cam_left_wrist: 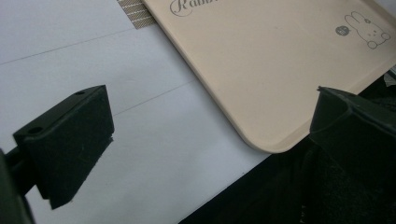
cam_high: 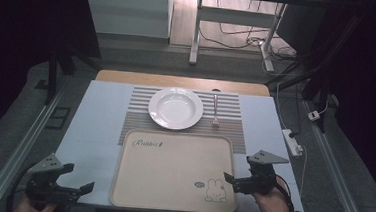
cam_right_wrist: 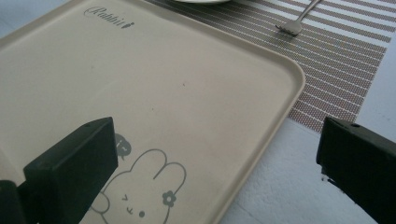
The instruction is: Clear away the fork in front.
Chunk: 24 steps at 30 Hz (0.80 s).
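Left gripper [cam_high: 83,179] low, jaws wide apart; right gripper [cam_high: 231,180] likewise, hand-held.

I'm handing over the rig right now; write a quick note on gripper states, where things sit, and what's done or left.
Left gripper: open, holding nothing, at the near-left corner of the beige rectangular rabbit-print tray.
Right gripper: open, holding nothing, at the tray's right edge by the rabbit drawing.
The tray is bare, overlapping the near edge of the striped woven placemat.
The white round plate and the metal fork lie on the placemat, untouched.
Done: nothing gripped. Left: probably loading or lifting the tray.
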Each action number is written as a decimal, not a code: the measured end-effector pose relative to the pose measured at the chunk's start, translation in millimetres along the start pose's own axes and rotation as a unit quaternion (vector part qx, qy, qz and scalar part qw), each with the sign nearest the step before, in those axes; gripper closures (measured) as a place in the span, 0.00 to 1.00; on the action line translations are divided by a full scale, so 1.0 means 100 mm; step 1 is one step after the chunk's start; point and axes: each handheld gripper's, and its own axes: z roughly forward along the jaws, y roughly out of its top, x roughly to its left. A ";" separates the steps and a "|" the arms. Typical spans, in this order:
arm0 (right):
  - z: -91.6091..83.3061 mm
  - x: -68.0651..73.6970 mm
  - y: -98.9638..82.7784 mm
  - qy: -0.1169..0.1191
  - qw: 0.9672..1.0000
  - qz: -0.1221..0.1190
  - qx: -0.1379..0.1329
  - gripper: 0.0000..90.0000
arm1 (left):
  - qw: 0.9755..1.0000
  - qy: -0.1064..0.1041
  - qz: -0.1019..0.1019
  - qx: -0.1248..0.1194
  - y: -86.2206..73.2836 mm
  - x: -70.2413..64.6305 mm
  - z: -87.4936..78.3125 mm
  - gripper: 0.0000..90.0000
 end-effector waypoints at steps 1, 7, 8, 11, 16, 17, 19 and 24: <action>0.03 -0.02 0.01 -0.001 1.000 0.003 0.005 0.00 | 1.000 0.000 0.000 0.000 0.00 0.00 0.00 0.00; 0.08 -0.05 0.04 -0.007 1.000 0.004 0.007 0.00 | 1.000 -0.001 0.001 0.002 0.00 0.00 0.00 0.00; 0.09 -0.05 0.05 -0.010 1.000 0.002 0.007 0.00 | 1.000 -0.001 0.001 0.002 0.00 0.00 0.00 0.00; 0.15 -0.08 0.09 -0.024 1.000 -0.009 0.010 0.00 | 1.000 -0.001 0.001 0.002 0.00 0.00 0.00 0.00; 0.27 -0.12 0.15 -0.048 0.998 -0.028 0.027 0.00 | 1.000 -0.001 0.001 0.004 0.00 0.00 0.01 0.00; 0.29 -0.14 0.16 -0.054 0.998 -0.033 0.032 0.00 | 1.000 -0.001 0.002 0.005 0.01 0.00 0.01 0.00; 0.35 -0.17 0.19 -0.062 0.997 -0.039 0.038 0.00 | 1.000 -0.001 0.002 0.005 0.01 0.00 0.01 0.00; 0.48 -0.24 0.30 -0.080 0.995 -0.049 0.043 0.00 | 1.000 -0.002 0.002 0.006 0.01 0.00 0.01 0.00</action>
